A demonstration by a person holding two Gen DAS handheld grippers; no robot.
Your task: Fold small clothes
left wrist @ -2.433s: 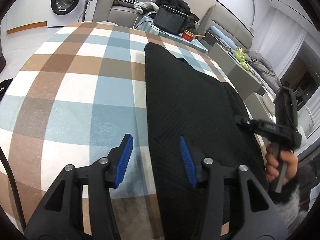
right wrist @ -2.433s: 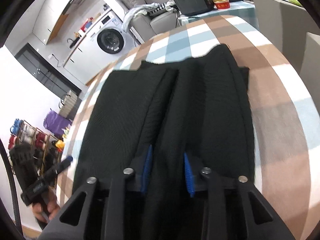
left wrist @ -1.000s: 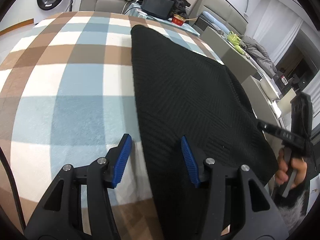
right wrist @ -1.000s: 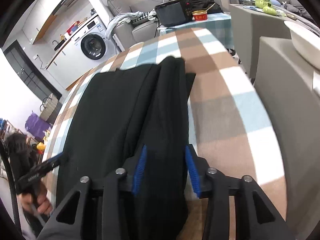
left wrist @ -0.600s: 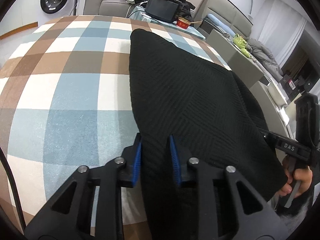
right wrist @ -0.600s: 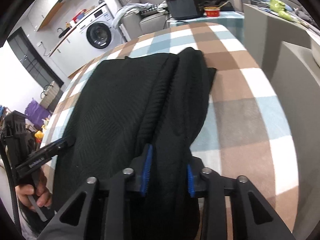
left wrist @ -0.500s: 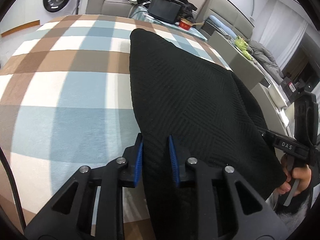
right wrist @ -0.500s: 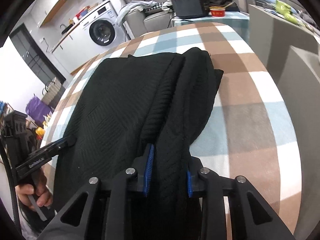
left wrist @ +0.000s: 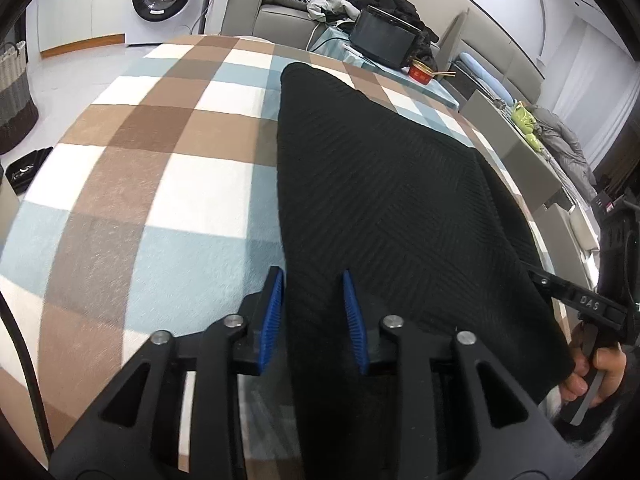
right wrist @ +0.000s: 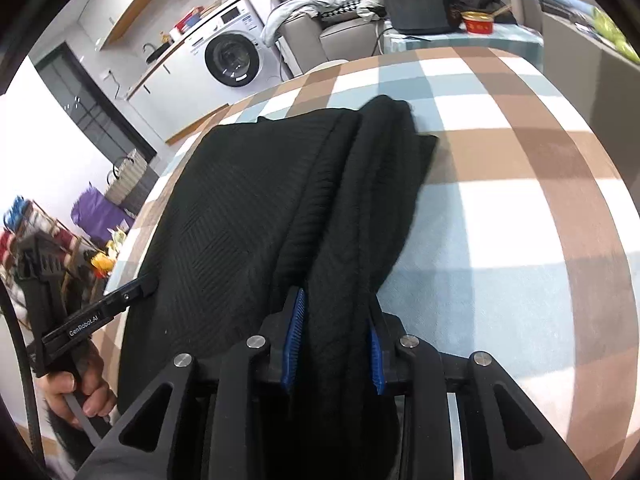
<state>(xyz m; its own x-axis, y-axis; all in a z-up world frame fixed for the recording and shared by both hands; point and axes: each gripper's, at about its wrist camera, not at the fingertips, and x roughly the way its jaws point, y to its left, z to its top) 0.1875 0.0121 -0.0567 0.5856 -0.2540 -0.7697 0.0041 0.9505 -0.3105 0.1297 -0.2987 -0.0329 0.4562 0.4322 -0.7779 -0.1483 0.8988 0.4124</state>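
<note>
Now the black garment (left wrist: 384, 184) is lying on the checked table (left wrist: 168, 184), its near edge sitting between the left gripper (left wrist: 314, 316) fingers, just reopening and slack, while the right gripper (right wrist: 334, 344) fingers are clenching its bunched fold.

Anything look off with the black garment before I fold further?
Yes: the black garment lies flat on its left, but its right edge is bunched into ridges running into the right gripper.

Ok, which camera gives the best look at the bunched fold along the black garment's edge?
The right wrist view: the bunched fold runs up its centre from the right tool. The left wrist view shows only the black garment as a flat knit panel, fold hidden.
</note>
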